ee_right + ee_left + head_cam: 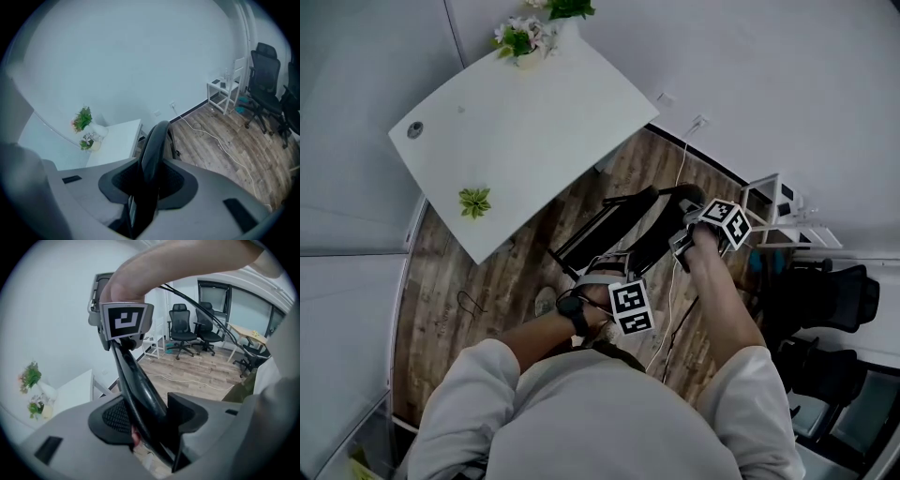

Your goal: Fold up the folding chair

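The black folding chair [614, 223] is folded flat and hangs off the wooden floor between my two grippers, in front of the person's body. My left gripper [602, 274] is shut on the chair's lower frame; in the left gripper view the black frame bar [136, 380] runs up between the pads [117, 418]. My right gripper [686, 236] is shut on the chair's upper end. In the right gripper view the chair's padded black edge [153, 145] stands squeezed between both pads [122, 180]. The right gripper's marker cube [123, 322] shows at the top of that bar.
A white table [525, 122] with potted plants [523, 37] stands ahead on the left. At the right are a white side stand [778, 206] and black office chairs [825, 300]. A white cable [677, 281] trails across the floor from a wall socket.
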`<state>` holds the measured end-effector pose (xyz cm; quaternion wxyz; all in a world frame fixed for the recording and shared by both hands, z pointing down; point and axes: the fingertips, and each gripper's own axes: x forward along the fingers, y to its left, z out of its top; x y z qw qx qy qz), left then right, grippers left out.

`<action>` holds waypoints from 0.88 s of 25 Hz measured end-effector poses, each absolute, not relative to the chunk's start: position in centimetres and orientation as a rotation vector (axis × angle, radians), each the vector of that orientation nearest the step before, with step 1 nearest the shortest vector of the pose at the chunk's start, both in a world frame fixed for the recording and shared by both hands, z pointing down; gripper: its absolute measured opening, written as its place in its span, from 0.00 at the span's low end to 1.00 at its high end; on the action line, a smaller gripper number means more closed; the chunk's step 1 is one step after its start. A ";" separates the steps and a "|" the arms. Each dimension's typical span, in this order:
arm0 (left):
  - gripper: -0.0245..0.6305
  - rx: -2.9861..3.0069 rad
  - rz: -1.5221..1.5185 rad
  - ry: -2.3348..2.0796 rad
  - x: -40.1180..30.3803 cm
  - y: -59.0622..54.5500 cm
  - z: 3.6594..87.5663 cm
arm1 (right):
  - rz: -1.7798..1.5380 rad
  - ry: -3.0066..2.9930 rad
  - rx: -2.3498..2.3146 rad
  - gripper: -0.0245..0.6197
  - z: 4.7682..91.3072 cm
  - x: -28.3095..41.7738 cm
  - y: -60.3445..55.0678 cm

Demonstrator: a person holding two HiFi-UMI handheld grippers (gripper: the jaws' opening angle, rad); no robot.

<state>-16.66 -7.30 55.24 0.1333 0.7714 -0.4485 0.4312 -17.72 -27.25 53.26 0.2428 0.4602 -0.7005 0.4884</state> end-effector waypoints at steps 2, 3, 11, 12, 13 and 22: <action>0.41 2.238 1.259 -1.304 -19.1 -7.5 55.5 | 1.347 -1.921 1.255 0.22 53.5 -20.0 -27.4; 0.41 2.238 1.263 -1.304 -20.2 -7.6 55.7 | 1.350 -1.924 1.254 0.22 53.7 -21.1 -27.6; 0.41 2.271 1.230 -1.245 -28.4 -8.5 56.6 | 1.342 -1.914 1.269 0.23 54.6 -28.9 -28.7; 0.41 2.274 1.228 -1.236 -29.4 -8.6 56.7 | 1.337 -1.914 1.264 0.24 54.7 -29.8 -28.8; 0.41 2.278 1.229 -1.225 -30.2 -8.6 56.7 | 1.335 -1.912 1.256 0.25 54.8 -30.8 -29.0; 0.43 2.251 1.201 -1.276 -36.1 -9.2 56.9 | 1.312 -2.021 1.116 0.32 54.5 -37.0 -29.3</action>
